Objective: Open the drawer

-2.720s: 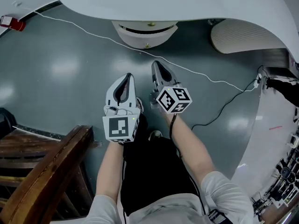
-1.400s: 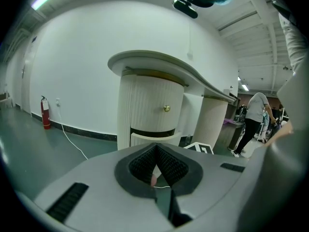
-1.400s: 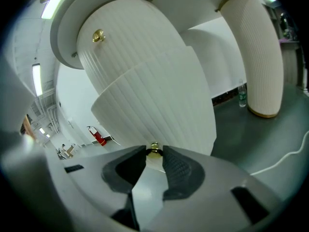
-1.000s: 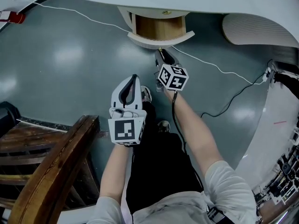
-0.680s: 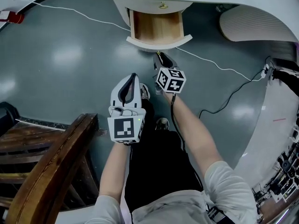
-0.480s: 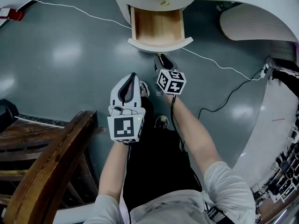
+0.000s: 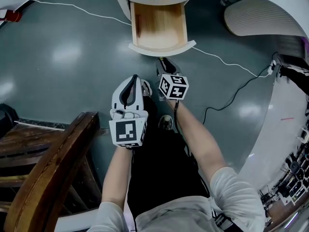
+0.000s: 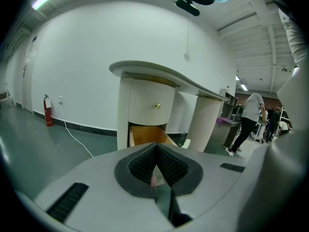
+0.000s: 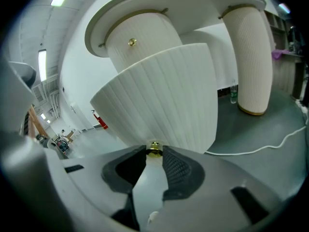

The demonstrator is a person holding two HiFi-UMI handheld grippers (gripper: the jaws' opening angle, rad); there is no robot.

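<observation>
right gripper (image 9: 154, 152) clamping brass knob (image 9: 154, 148) of drawer (image 7: 161, 46), knob showing only in right gripper view, head view showing drawer's wooden inside, left gripper (image 7: 132, 79) pinching together, empty

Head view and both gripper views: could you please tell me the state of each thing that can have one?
Lower drawer: open, nothing seen inside.
Upper drawer: closed.
Knob: on the lower drawer's front, clamped between the right gripper's jaws.
Right gripper: shut on the knob.
Left gripper: shut, empty, held clear of the drawers.
</observation>
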